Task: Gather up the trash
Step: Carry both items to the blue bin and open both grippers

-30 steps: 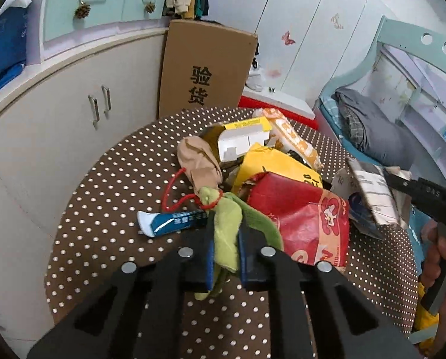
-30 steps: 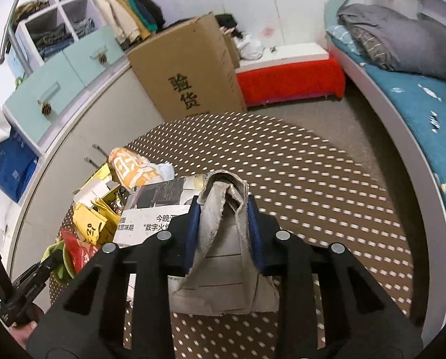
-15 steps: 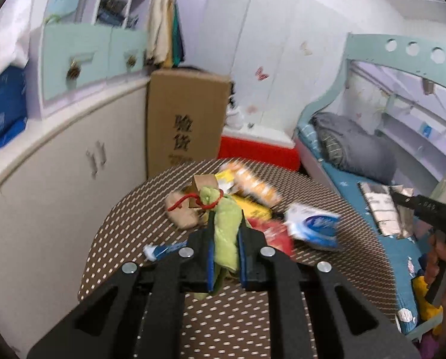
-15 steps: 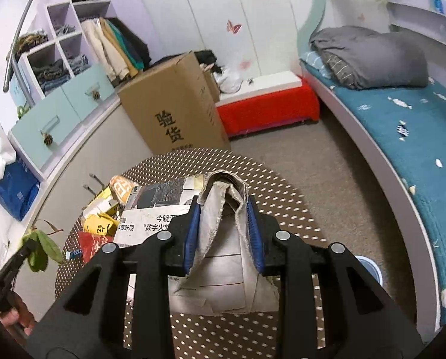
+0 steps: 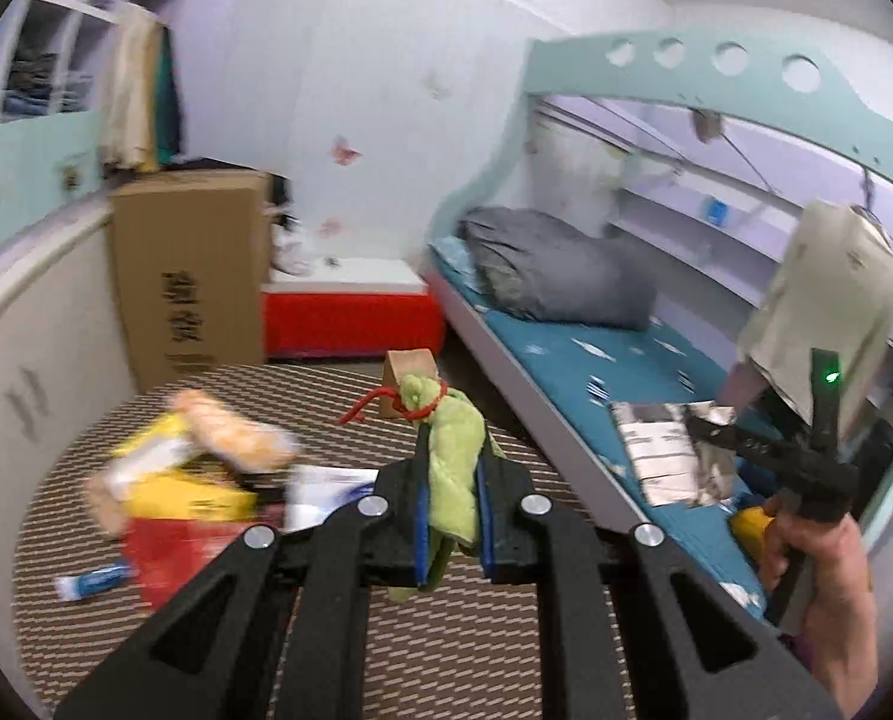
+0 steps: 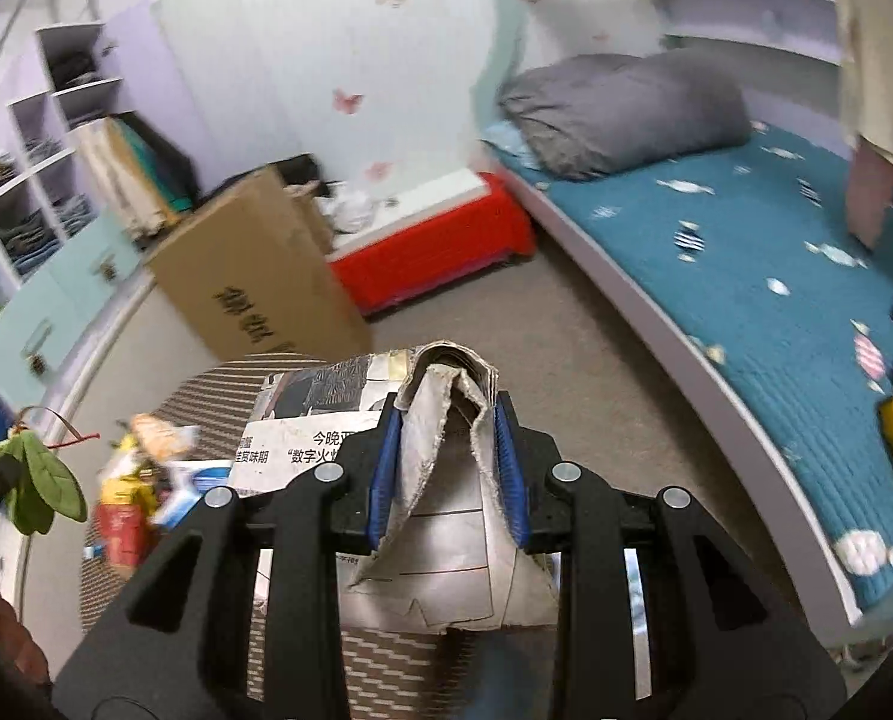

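Observation:
My left gripper is shut on a green fabric leaf with a red cord and a brown paper tag, held above the dotted table. It also shows in the right wrist view. My right gripper is shut on a folded newspaper, lifted past the table's right edge; the newspaper shows in the left wrist view too. A pile of wrappers and a small blue tube lie on the table at left.
A tall cardboard box stands behind the table by white cabinets. A red bench is at the back. A bed with a blue sheet and a grey pillow runs along the right.
Both grippers have risen and swung right with their loads. The leaf and its tag have come clear off the pile. The newspaper is now over the table's edge toward the bed.

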Demonstrator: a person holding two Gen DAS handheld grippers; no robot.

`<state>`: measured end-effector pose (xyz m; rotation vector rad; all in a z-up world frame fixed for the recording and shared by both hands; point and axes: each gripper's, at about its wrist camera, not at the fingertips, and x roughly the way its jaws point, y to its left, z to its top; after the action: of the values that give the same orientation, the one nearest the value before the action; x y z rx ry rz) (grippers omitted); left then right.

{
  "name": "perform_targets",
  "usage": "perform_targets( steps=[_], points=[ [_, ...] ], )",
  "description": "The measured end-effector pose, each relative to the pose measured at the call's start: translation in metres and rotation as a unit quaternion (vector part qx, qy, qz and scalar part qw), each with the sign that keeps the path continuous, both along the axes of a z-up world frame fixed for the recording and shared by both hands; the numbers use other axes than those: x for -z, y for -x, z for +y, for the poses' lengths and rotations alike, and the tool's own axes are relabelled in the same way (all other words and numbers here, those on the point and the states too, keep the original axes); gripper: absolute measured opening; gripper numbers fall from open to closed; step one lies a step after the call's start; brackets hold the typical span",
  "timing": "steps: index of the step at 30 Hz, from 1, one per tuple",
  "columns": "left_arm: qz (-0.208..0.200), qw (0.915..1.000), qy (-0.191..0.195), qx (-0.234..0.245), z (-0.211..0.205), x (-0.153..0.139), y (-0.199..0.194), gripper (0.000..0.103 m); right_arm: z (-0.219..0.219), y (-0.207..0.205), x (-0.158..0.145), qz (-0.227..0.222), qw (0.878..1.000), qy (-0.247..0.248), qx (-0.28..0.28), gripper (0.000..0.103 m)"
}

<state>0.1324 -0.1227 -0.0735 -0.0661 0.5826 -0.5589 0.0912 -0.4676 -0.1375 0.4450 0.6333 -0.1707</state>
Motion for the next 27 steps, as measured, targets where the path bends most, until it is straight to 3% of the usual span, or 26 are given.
perform_targets(
  steps=[6, 15, 17, 22, 24, 27],
  points=[
    [0.037, 0.9967, -0.009, 0.072, -0.077, 0.026, -0.014, 0.012, -0.063, 0.013, 0.056, 0.059, 0.996, -0.016, 0.066, 0.03],
    [0.068, 0.984, -0.055, 0.155, -0.181, 0.068, -0.017, 0.012, -0.119, -0.005, 0.19, 0.18, 0.974, -0.073, 0.112, 0.03],
    [0.08, 0.9795, -0.068, 0.172, -0.206, 0.08, -0.02, 0.012, -0.126, -0.01, 0.215, 0.199, 0.969, -0.085, 0.117, 0.035],
    [0.114, 0.9684, -0.099, 0.199, -0.25, 0.115, -0.028, 0.012, -0.141, -0.024, 0.271, 0.231, 0.957, -0.129, 0.114, 0.072],
    [0.124, 0.9643, -0.113, 0.205, -0.263, 0.125, -0.032, 0.012, -0.146, -0.019, 0.282, 0.235, 0.952, -0.147, 0.13, 0.073],
    [0.15, 0.9546, -0.135, 0.219, -0.287, 0.145, -0.037, 0.012, -0.154, -0.002, 0.272, 0.213, 0.951, -0.16, 0.156, 0.075]
  ],
)
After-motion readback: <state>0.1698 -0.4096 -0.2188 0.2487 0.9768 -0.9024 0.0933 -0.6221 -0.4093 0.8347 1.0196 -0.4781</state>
